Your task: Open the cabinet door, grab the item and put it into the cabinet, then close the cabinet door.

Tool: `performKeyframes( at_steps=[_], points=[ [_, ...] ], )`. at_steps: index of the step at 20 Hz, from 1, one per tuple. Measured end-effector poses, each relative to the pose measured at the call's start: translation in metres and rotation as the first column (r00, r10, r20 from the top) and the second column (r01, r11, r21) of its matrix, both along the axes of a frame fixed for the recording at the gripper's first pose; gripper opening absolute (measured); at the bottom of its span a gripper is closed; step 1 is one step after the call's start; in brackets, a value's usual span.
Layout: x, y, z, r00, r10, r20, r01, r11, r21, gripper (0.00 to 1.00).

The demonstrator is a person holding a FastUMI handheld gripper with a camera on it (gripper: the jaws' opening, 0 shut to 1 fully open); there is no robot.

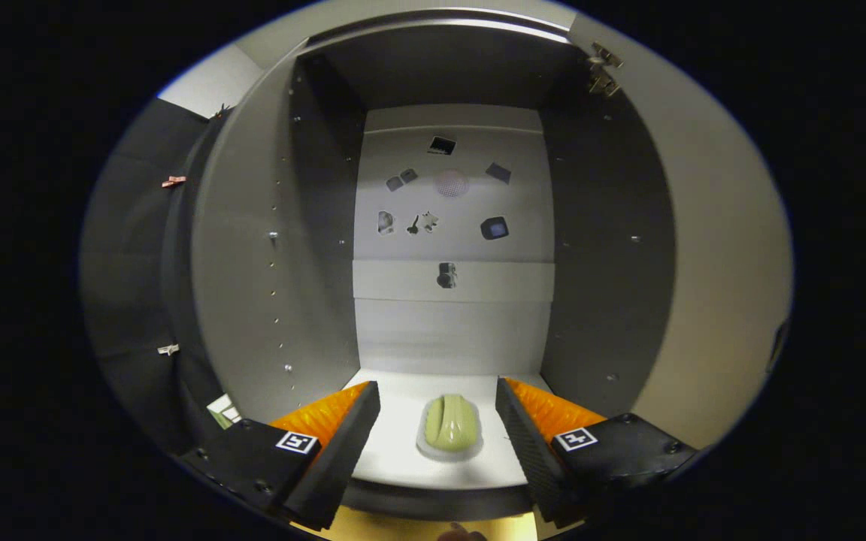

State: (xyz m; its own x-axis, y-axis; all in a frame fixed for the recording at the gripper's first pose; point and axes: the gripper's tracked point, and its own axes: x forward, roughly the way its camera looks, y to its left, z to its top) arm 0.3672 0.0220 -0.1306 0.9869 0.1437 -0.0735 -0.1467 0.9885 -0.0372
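Note:
I look straight into an open cabinet (448,330) with dark side walls and a pale back panel. A pale green ridged item (450,423) lies on the cabinet's white floor, on a small whitish base. It sits between my gripper's (439,421) two fingers, which stand wide apart and do not touch it. The cabinet door (711,248) is swung open on the right, with its hinges (603,71) at the top.
The back panel carries several small stuck-on pieces (444,218). The cabinet's left side wall (252,248) has rows of shelf-pin holes. A dark curtain (132,263) with small clips hangs to the left. A yellowish surface (433,526) lies below the cabinet's front edge.

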Motion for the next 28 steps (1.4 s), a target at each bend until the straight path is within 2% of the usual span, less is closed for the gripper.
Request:
performKeyframes(
  at_steps=[5, 10, 13, 18, 21, 25, 28],
  points=[
    [-0.085, -0.003, 0.016, 1.000, 0.019, 0.010, -0.019, 0.998, 0.057, 0.98],
    [-0.179, -0.027, 0.048, 0.995, -0.051, 0.085, 0.046, 0.998, 0.053, 0.98],
    [-0.246, -0.036, 0.059, 0.995, -0.056, 0.081, 0.052, 0.997, 0.056, 0.98],
    [-0.336, -0.079, 0.068, 0.981, -0.168, 0.092, 0.168, 0.986, 0.012, 0.98],
    [-0.374, -0.114, 0.075, 0.965, -0.250, 0.084, 0.250, 0.968, 0.011, 0.98],
    [-0.393, -0.175, 0.079, 0.933, -0.351, 0.078, 0.347, 0.936, 0.056, 0.98],
    [-0.390, -0.211, 0.076, 0.933, -0.355, 0.057, 0.351, 0.934, 0.071, 0.99]
  ],
)
